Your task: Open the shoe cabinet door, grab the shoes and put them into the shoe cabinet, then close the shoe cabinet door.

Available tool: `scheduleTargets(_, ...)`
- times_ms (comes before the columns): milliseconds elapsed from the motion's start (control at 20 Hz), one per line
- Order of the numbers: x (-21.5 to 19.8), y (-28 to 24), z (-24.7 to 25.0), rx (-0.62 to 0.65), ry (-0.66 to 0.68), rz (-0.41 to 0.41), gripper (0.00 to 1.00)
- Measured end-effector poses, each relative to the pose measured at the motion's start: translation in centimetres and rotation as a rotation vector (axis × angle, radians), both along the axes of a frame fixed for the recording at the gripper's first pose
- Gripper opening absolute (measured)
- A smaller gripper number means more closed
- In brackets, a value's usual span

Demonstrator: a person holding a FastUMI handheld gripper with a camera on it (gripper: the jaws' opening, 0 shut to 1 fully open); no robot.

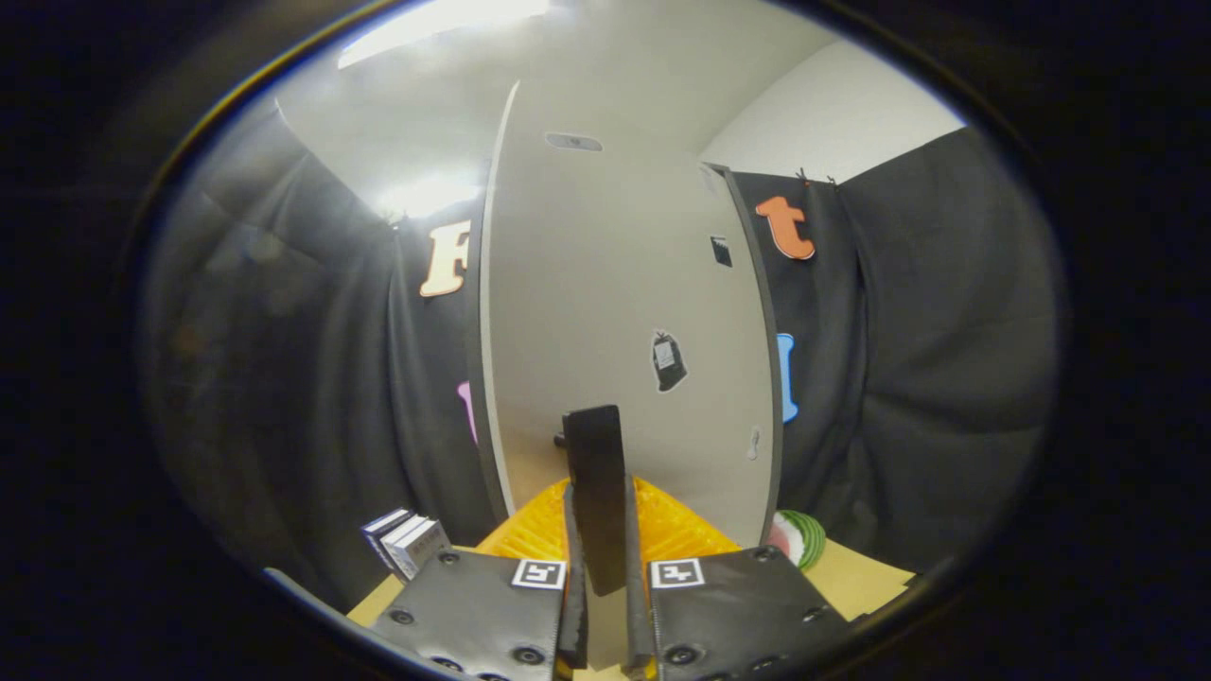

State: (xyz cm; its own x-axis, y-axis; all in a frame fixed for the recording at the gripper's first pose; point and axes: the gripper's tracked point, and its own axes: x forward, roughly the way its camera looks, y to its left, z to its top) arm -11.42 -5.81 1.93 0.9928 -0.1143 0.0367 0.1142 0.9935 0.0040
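I have my gripper [604,567] closed on the dark door handle [596,492] of the shoe cabinet, one finger pressing each side of the flat vertical plate. The handle stands upright between my fingers and rises just beyond their tips, fixed to the pale grey cabinet door [615,312] straight ahead of me.

Whether I am pulling the door open or pushing it closed I cannot tell from here; no shoes show. Either way, I judge the step goes best if I keep the squeeze firm and let my wrist follow the door's arc about its hinge, not dragging straight, so the plate does not slip or twist out of the fingers.

Below the handle an orange ribbed surface [662,530] lies just ahead of the fingers. Small white boxes [407,541] sit near my left finger on the tan tabletop [856,577], and a green-and-pink item [799,537] sits beside the door's lower right corner.
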Motion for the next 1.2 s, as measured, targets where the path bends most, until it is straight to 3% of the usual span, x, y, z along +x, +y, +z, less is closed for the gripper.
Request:
scheduleTargets(200, -2.8, -1.2, 0.6, -0.005, 0.004, 0.048, 0.11)
scheduleTargets(250, -1.5, -1.2, 0.4, -0.009, 0.006, 0.054, 0.10)
scheduleTargets(550, -3.3, -3.5, 0.7, 0.003, 0.014, 0.101, 0.09)
scheduleTargets(1200, -7.9, -13.6, 1.6, 0.028, -0.003, 0.014, 0.03)
